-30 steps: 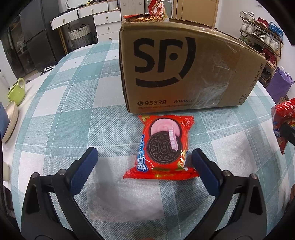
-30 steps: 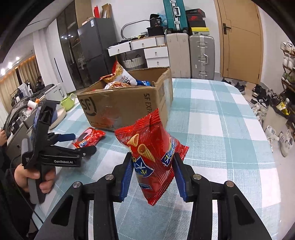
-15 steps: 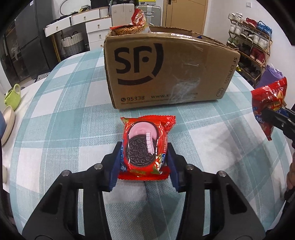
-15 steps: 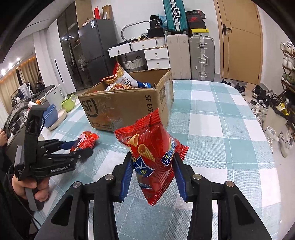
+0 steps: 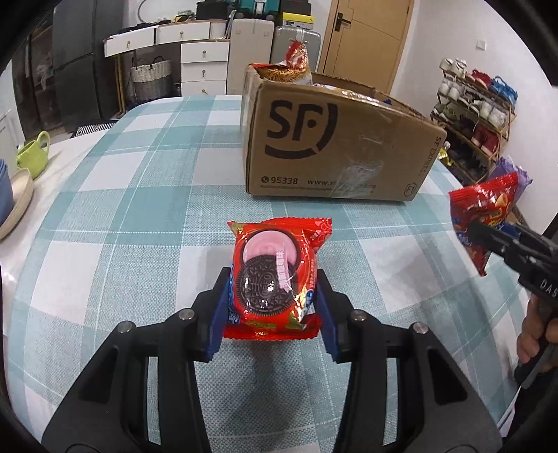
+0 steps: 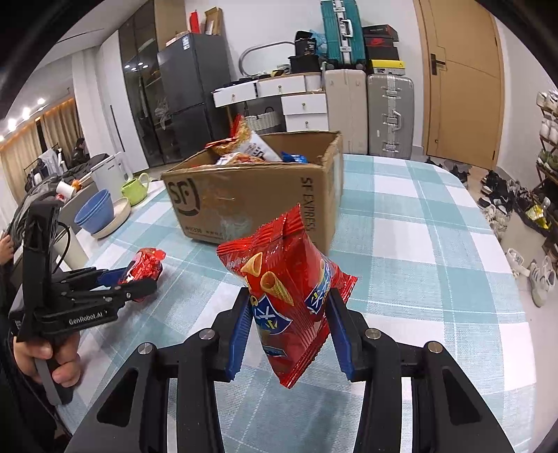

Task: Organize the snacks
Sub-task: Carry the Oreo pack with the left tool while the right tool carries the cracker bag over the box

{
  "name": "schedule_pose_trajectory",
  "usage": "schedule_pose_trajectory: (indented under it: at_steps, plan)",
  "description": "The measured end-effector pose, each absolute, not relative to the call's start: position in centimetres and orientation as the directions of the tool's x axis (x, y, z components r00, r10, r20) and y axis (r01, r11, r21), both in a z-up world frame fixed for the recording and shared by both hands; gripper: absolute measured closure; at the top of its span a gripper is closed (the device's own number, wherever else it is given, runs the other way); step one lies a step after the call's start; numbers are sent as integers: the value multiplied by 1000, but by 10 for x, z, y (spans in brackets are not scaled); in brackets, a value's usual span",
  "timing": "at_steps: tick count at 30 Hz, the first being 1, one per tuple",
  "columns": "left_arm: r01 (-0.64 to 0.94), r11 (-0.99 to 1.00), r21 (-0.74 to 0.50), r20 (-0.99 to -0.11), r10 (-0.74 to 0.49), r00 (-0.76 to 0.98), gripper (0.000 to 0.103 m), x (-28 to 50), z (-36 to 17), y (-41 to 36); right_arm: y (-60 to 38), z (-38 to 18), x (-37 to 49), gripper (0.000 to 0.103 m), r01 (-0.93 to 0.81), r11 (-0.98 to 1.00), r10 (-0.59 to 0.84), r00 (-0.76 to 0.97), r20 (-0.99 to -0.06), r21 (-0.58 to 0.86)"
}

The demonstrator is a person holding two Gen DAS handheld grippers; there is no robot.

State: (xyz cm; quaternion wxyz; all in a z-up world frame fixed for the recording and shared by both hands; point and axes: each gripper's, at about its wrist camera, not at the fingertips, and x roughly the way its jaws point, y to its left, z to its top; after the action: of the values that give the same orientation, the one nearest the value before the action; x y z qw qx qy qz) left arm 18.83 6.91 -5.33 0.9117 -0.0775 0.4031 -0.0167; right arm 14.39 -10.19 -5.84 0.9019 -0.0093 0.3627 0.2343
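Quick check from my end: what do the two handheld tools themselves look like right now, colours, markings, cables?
Both are black plastic frames with silver pivot bolts and blue pads lining the fingers. The left tool has a pistol-style grip, white "GenRobot.AI" lettering on its side and a thin black cable looping behind. The right tool looks the same build; part of white lettering shows in the left view.

Teal-and-white checked tablecloth (image 5: 132, 209) across the middle of both views. At the left edge of the left wrist view, a lime-green watering can (image 5: 33, 156) beside a beige dish (image 5: 15, 202); in the right wrist view, stacked blue bowls (image 6: 96, 210) resting on that dish at centre left. In the upper middle of the right wrist view, a white drawer unit (image 6: 289, 94), a wicker basket (image 6: 259, 120) under it, a beige suitcase (image 6: 345, 104) and a silver suitcase (image 6: 390, 111) side by side, a teal suitcase (image 6: 336, 31) above. Dark refrigerator (image 6: 190, 90) to the upper left, wooden door (image 6: 460, 80) to the upper right, shoe rack (image 5: 477, 115) with shoes at the right of the left wrist view.
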Motion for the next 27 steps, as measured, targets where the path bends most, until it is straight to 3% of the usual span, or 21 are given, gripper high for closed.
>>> schedule_pose_trajectory:
  at_steps: [15, 27]
  plan:
    - [-25, 986, -167, -722, -105, 684, 61, 184, -42, 67, -88, -67, 151, 60, -439, 876, 451, 601, -660, 199]
    - [-2, 979, -205, -673, -140, 726, 61, 201, 1, 70, -92, -29, 167, 60, -435, 875, 468, 653, -595, 211]
